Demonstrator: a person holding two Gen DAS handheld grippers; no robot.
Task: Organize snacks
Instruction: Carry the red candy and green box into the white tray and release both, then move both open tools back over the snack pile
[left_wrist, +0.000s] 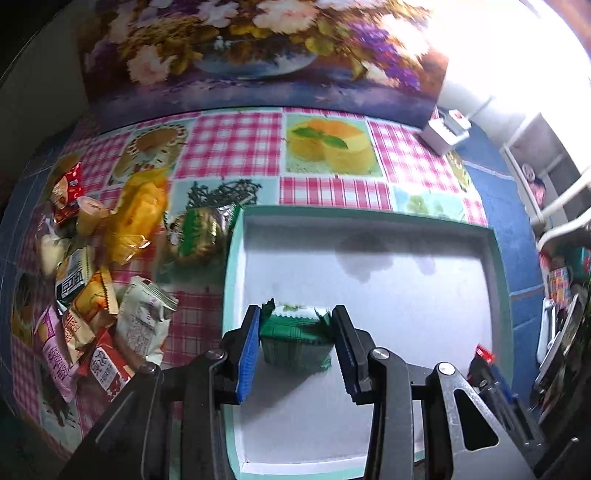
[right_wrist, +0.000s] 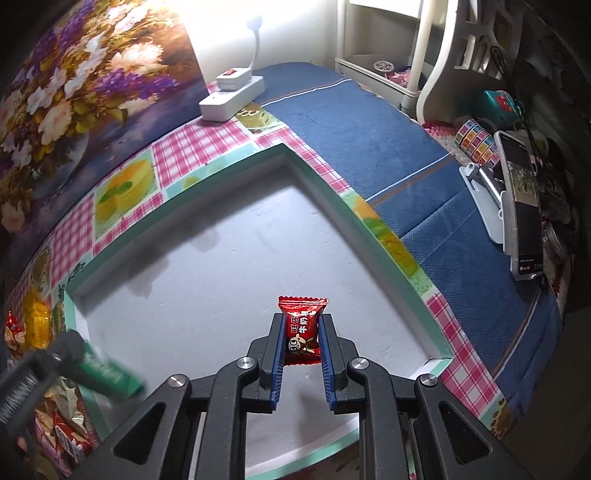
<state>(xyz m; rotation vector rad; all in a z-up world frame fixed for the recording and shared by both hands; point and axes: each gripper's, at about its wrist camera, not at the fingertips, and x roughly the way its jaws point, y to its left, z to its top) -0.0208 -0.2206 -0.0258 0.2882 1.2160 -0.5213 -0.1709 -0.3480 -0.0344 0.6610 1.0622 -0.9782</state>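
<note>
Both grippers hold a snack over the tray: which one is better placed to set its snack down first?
Left, probably: its green packet appears low, near the tray floor. The right gripper's red candy seems higher.

Your widest free room is the white floor of the tray (right_wrist: 207, 266): its far half lies bare, open from above. Its raised teal rim bars any low sideways entry. On your left, a pile of snack packets (left_wrist: 92, 288) crowds the table right up to the rim. The left gripper (right_wrist: 99, 373), with its green packet (left_wrist: 295, 339), takes up the tray's near left corner. Behind, the flower picture (left_wrist: 258, 55) stands upright, walling the back. The phone stand (right_wrist: 517, 221) blocks the far right.
</note>
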